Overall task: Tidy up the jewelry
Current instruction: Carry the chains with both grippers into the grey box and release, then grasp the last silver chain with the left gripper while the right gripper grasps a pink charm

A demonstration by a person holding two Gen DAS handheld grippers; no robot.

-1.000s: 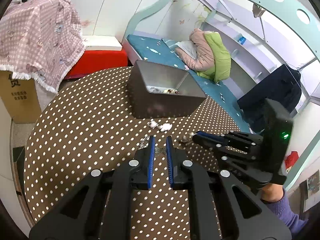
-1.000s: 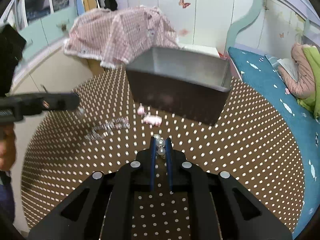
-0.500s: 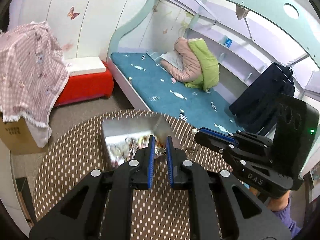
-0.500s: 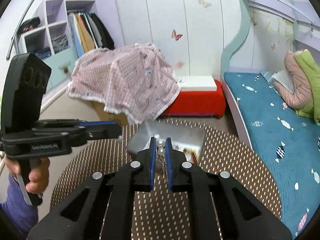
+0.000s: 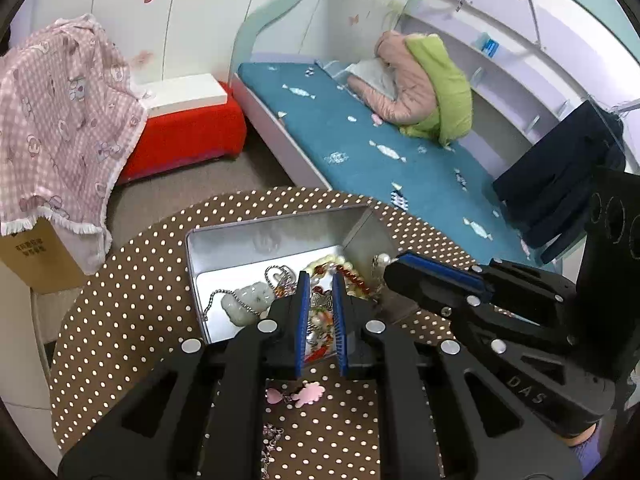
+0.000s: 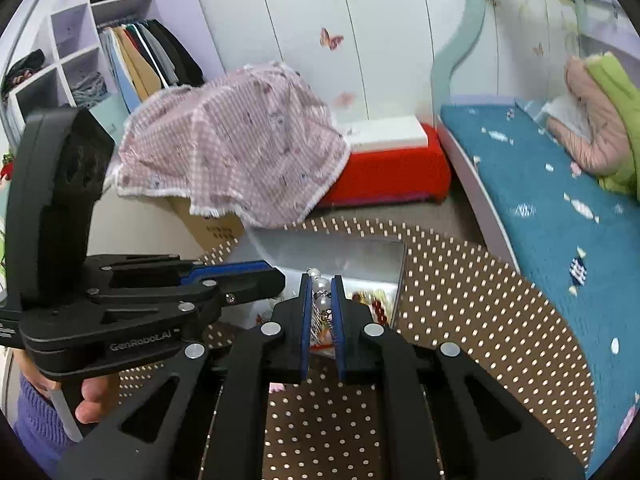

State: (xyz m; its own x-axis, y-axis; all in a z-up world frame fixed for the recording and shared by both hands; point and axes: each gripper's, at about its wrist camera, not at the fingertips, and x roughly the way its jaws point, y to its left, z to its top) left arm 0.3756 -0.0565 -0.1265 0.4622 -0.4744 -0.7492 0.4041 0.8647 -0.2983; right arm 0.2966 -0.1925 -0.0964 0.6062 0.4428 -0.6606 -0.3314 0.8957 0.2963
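A silver tin box (image 5: 224,248) stands open on the brown polka-dot table (image 5: 132,292), with several necklaces, beads and a pale jade pendant (image 5: 250,300) inside. My left gripper (image 5: 320,284) is shut on a small silver trinket (image 5: 322,300) and hangs over the box. My right gripper (image 6: 321,286) is shut on a pearl piece (image 6: 320,290) above the box (image 6: 360,252); it also shows in the left wrist view (image 5: 400,264).
Pink flower earrings (image 5: 296,394) and a silver chain (image 5: 272,436) lie on the table in front of the box. Beyond the table are a red bench (image 5: 188,136), a cloth-covered cardboard box (image 5: 40,256) and a teal bed (image 5: 380,152).
Both grippers rose from the table with their jewelry and moved forward over the open box. The view now looks down into the box.
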